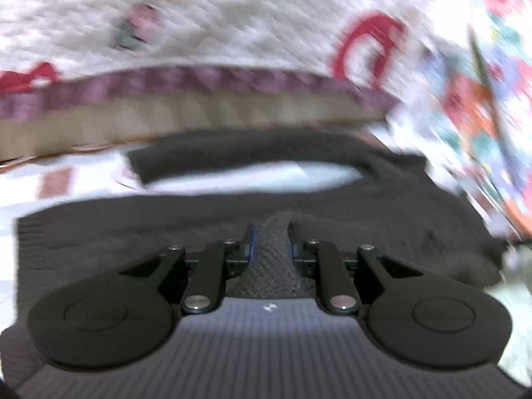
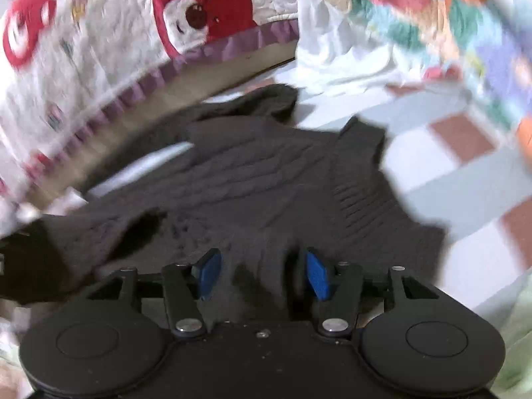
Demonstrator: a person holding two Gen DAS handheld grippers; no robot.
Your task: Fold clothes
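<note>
A dark grey-brown knitted sweater (image 1: 299,199) lies spread on a checked sheet, its ribbed hem (image 2: 359,179) toward the right in the right wrist view. My left gripper (image 1: 271,239) is shut on a pinched ridge of the sweater's knit, which bulges up between the blue pads. My right gripper (image 2: 262,271) stands open over the sweater (image 2: 252,183). A loose hump of the knit rises between its blue pads (image 2: 317,276) without either one pressing on it. Both views are blurred.
A white quilt with red bears and a purple frill (image 2: 206,10) hangs behind the sweater over a tan bed edge (image 1: 199,116). A colourful patterned cloth (image 2: 449,16) is heaped at the right. The checked sheet (image 2: 442,153) shows around the sweater.
</note>
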